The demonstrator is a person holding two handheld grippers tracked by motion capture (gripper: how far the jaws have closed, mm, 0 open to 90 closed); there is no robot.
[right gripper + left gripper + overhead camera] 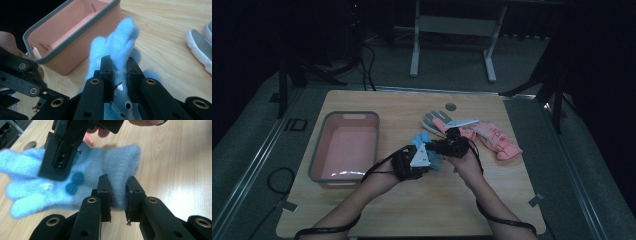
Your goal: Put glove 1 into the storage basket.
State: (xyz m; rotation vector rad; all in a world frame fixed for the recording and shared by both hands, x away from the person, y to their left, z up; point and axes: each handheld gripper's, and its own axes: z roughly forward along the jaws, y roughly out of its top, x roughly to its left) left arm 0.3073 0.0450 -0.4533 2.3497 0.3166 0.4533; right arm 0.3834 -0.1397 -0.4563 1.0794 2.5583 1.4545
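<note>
A fuzzy light-blue glove [419,139] with dark blue dots hangs over the middle of the wooden table [412,210], held by both grippers. My left gripper [118,193] is shut on the glove's [120,165] cuff end, the fabric pinched between its two black jaws. My right gripper [119,72] is shut on the glove [120,42] near its fingers, which stick up past the jaws. In the high view the left gripper [430,161] and the right gripper [432,146] meet tip to tip at the glove. The right gripper's [60,152] body crosses the glove in the left gripper view.
A pink bin with a grey rim [344,115] stands at the table's left, close beside the glove in the right gripper view [75,35]. A pink glove [497,140] and a grey glove [432,121] lie at the back right. Stands and cables ring the table.
</note>
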